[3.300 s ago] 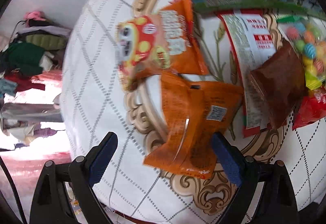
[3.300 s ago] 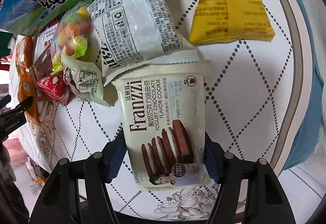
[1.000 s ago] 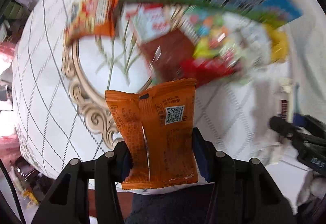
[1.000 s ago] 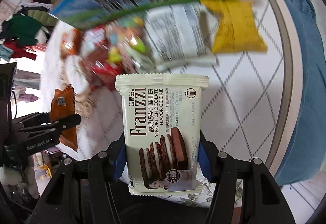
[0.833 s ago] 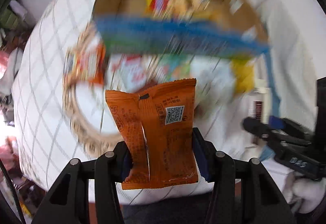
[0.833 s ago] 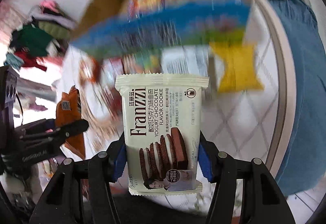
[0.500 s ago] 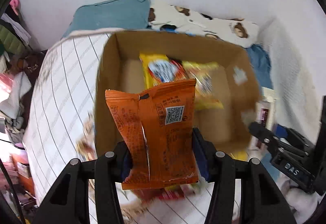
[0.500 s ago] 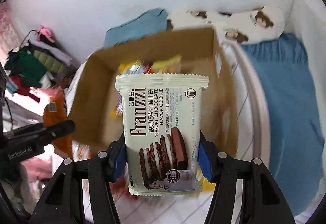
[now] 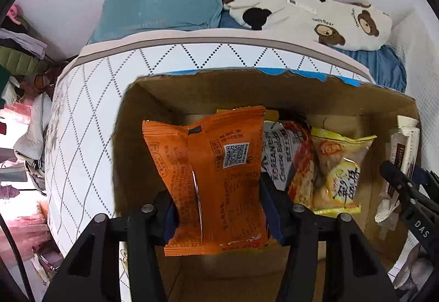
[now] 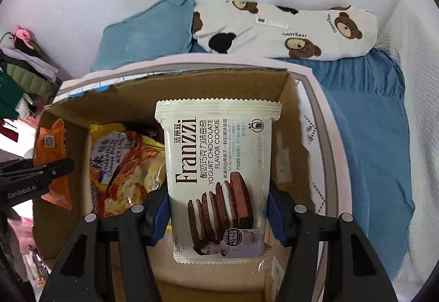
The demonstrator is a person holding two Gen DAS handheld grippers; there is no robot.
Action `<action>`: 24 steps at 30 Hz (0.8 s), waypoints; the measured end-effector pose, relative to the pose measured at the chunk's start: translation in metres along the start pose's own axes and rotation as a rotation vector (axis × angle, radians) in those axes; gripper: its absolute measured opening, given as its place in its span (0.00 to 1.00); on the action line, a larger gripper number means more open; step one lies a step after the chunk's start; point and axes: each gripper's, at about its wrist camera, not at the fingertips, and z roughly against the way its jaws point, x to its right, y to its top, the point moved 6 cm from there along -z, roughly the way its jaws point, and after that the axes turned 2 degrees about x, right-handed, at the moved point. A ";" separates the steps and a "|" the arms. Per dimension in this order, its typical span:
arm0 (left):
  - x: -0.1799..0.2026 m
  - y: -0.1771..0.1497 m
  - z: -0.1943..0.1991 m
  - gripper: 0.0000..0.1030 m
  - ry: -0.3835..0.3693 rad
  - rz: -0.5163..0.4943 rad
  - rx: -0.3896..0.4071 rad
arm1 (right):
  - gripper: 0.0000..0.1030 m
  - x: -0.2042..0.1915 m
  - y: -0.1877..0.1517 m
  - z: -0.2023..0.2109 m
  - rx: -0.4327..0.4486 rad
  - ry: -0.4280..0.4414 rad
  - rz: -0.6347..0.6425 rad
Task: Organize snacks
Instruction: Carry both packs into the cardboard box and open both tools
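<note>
My left gripper (image 9: 219, 214) is shut on an orange snack packet (image 9: 214, 175) and holds it over the left part of an open cardboard box (image 9: 129, 137). My right gripper (image 10: 219, 215) is shut on a cream Franzzi chocolate cookie pack (image 10: 219, 178) and holds it over the right part of the same box (image 10: 288, 115). Inside the box lie a Korean cheese noodle packet (image 9: 290, 153) and a yellow snack bag (image 9: 340, 167). The right gripper with the cookie pack shows at the right edge of the left wrist view (image 9: 403, 186). The left gripper with the orange packet shows at the left of the right wrist view (image 10: 52, 162).
The box stands on a white quilted mattress (image 9: 82, 109). Behind it lie a blue pillow (image 9: 164, 11), a bear-print blanket (image 9: 315, 16) and a blue sheet (image 10: 370, 123). Clothes hang at the far left (image 10: 24, 60). A white wall is behind.
Both grippers lifted their packs off the mattress and carried them forward over the open box. The box interior now fills both views; the loose snack pile has dropped out of sight.
</note>
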 end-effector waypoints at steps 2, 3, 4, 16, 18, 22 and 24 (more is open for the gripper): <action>-0.001 0.002 -0.007 0.62 -0.001 0.014 -0.029 | 0.83 0.003 0.001 -0.010 -0.025 -0.024 -0.001; -0.002 0.004 -0.008 0.69 0.002 0.028 -0.022 | 0.88 0.002 0.002 -0.014 -0.028 -0.026 -0.001; -0.002 0.006 -0.009 0.85 -0.007 0.037 -0.018 | 0.91 0.002 0.002 -0.017 -0.039 -0.028 -0.011; 0.009 -0.025 -0.011 0.91 -0.067 0.066 -0.029 | 0.93 -0.005 -0.023 -0.012 -0.056 -0.015 0.010; 0.012 -0.033 -0.010 0.90 -0.074 0.064 -0.030 | 0.93 -0.006 -0.032 -0.010 -0.066 -0.012 0.011; 0.017 -0.050 -0.004 0.90 -0.094 0.068 -0.023 | 0.93 -0.007 -0.052 -0.004 -0.074 -0.011 0.019; 0.018 -0.060 0.004 0.90 -0.103 0.070 -0.004 | 0.93 -0.006 -0.058 0.002 -0.066 -0.005 0.012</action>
